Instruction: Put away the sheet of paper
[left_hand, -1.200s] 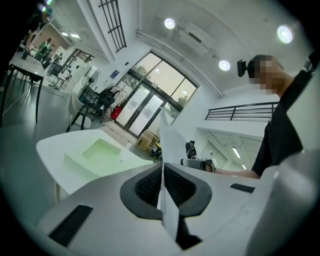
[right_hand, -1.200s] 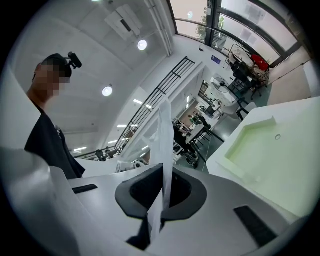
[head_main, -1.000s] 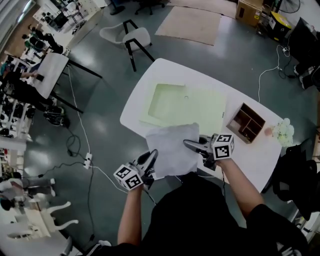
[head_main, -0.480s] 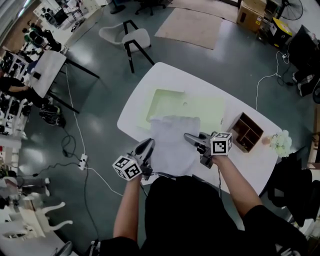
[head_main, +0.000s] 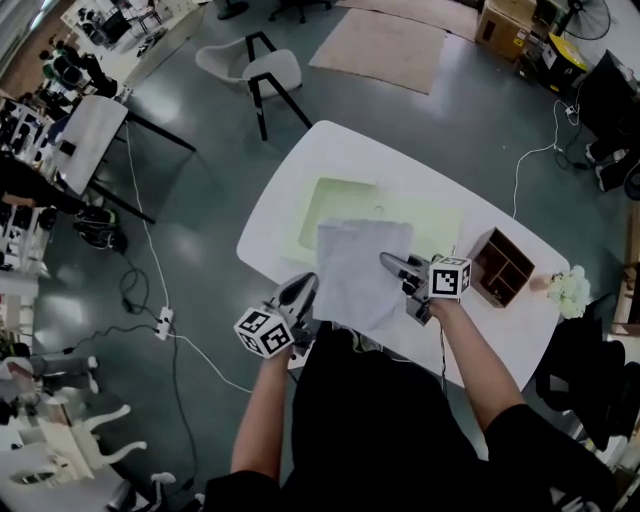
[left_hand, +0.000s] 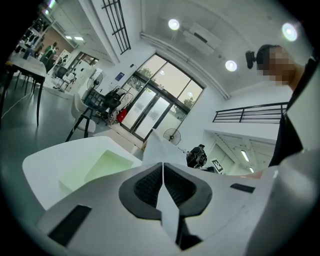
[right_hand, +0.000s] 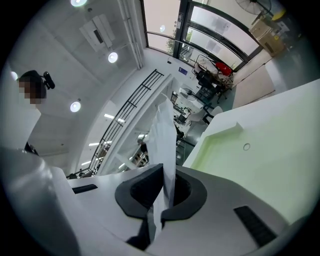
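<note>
A white sheet of paper (head_main: 362, 270) hangs spread between my two grippers above the near part of the white table (head_main: 330, 150). My left gripper (head_main: 300, 291) is shut on its near left corner, and the paper (left_hand: 161, 155) rises edge-on from between the dark pads (left_hand: 145, 184). My right gripper (head_main: 392, 265) is shut on the right edge; there the sheet (right_hand: 165, 135) stands up from the closed jaws. A pale green tray (head_main: 330, 200) lies on the table beyond the sheet, seen also as a green recess (right_hand: 240, 150).
A brown wooden organiser (head_main: 502, 266) with compartments sits at the table's right, with a small flower bunch (head_main: 567, 290) beyond it. A white chair (head_main: 262, 72) stands on the floor past the table. Cables (head_main: 170, 320) trail on the floor at left.
Both grippers carried the sheet forward, further over the table and the green tray. The sheet now hangs flatter and more stretched between them.
</note>
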